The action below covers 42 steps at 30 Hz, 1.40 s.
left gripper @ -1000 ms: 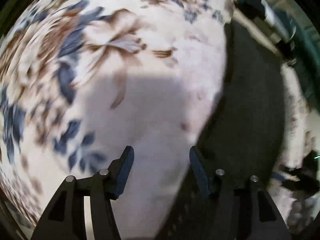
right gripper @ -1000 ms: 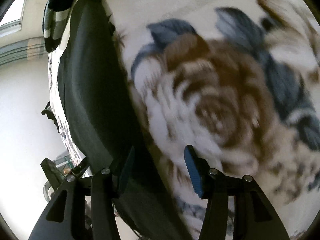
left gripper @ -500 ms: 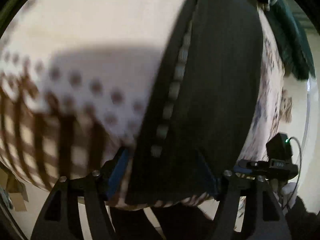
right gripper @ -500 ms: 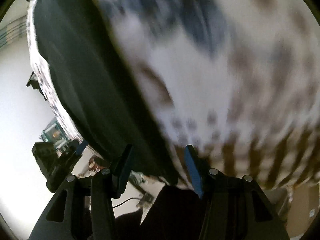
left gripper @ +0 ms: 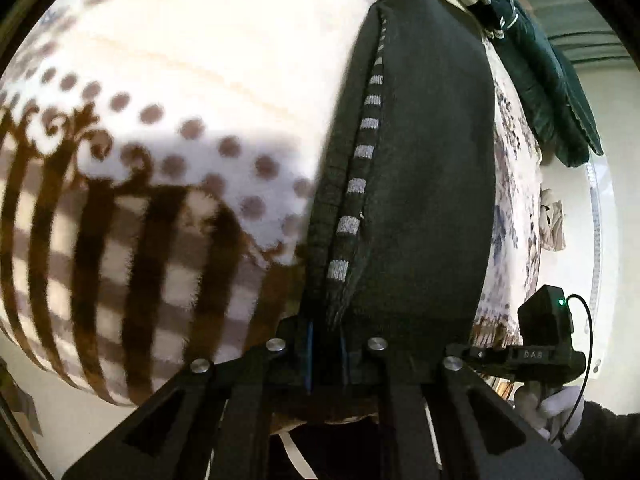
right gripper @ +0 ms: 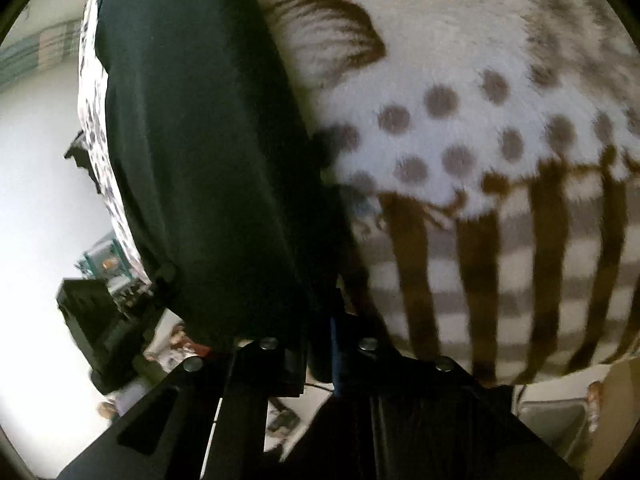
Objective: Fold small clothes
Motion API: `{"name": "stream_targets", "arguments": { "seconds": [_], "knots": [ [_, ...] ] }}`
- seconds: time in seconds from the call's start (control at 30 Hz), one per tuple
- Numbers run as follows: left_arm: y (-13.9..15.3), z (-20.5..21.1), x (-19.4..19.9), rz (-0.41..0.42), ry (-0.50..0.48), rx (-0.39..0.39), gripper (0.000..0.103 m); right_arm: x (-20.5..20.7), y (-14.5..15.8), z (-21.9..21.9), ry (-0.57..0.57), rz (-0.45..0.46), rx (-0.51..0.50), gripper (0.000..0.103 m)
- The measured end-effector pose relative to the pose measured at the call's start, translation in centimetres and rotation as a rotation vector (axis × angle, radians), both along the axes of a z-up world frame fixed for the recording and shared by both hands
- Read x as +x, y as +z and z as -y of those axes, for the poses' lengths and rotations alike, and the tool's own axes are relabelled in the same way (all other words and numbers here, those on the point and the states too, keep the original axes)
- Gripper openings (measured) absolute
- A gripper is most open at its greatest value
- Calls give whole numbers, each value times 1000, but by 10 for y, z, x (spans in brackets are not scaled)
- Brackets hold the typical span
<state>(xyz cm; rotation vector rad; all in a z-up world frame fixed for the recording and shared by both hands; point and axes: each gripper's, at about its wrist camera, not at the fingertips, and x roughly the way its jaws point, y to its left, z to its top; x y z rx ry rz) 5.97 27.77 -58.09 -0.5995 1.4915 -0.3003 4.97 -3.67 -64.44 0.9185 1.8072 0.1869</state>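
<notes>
A black garment (left gripper: 424, 184) with a grey-striped side seam lies flat on a patterned blanket (left gripper: 168, 92) at its near edge. My left gripper (left gripper: 326, 356) is shut on the garment's near left corner, beside the striped seam. The same black garment (right gripper: 192, 152) fills the left of the right wrist view. My right gripper (right gripper: 320, 356) is shut on the garment's near right corner, where it meets the blanket (right gripper: 480, 120). The right gripper also shows in the left wrist view (left gripper: 544, 344), held by a white-gloved hand.
The blanket has dots, brown stripes and flowers and hangs over the near edge. A dark green garment (left gripper: 560, 92) lies at the far right of the blanket. A small pale cloth (left gripper: 552, 216) hangs on the wall beyond.
Both grippers moved back to the near edge of the blanket and closed on the black garment's near corners. They were open half a second ago.
</notes>
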Motion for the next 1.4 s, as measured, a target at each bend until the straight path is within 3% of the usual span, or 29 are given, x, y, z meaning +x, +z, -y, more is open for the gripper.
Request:
{"name": "stream_targets", "arguments": {
  "seconds": [0.1, 0.17, 0.23, 0.3, 0.4, 0.43, 0.47, 0.6, 0.77, 0.9, 1.03, 1.1, 1.2, 1.4],
  "knots": [
    [-8, 7, 9, -52, -25, -17, 21, 13, -10, -11, 4, -30, -7, 11],
    [-10, 8, 9, -53, -44, -36, 29, 16, -14, -14, 3, -51, 10, 22],
    [-19, 11, 8, -72, -70, -39, 31, 17, -19, -19, -3, -43, 42, 35],
    [-26, 13, 9, -90, -67, -50, 32, 14, -27, -19, -4, -41, 62, 39],
    [-22, 15, 9, -82, -44, -61, 28, 17, -30, -31, -17, -52, 71, 38],
    [-17, 16, 9, -67, -42, -66, 13, 18, -27, -33, -20, -49, 73, 33],
    [-13, 16, 9, -62, -43, -75, 7, 19, -24, -38, -20, -42, 81, 11],
    [22, 22, 13, -3, -56, -80, 6, 21, 5, -44, -41, 33, 149, 11],
    [88, 27, 47, 125, -26, -110, 6, 41, 49, -43, -77, 123, 222, 10],
    [122, 37, 109, 234, 31, -161, 6, 98, 92, -21, -161, 225, 256, 10],
    [131, 58, 205, 345, 55, -195, 6, 184, 117, 4, -247, 344, 261, 10],
    [122, 65, 249, 377, 46, -175, 7, 235, 123, 11, -239, 420, 224, 10],
    [98, 76, 327, 389, 72, -153, 7, 311, 113, 18, -253, 464, 186, 10],
    [39, 88, 440, 294, 123, -146, 10, 448, 74, 41, -232, 460, 113, 10]
  ]
}}
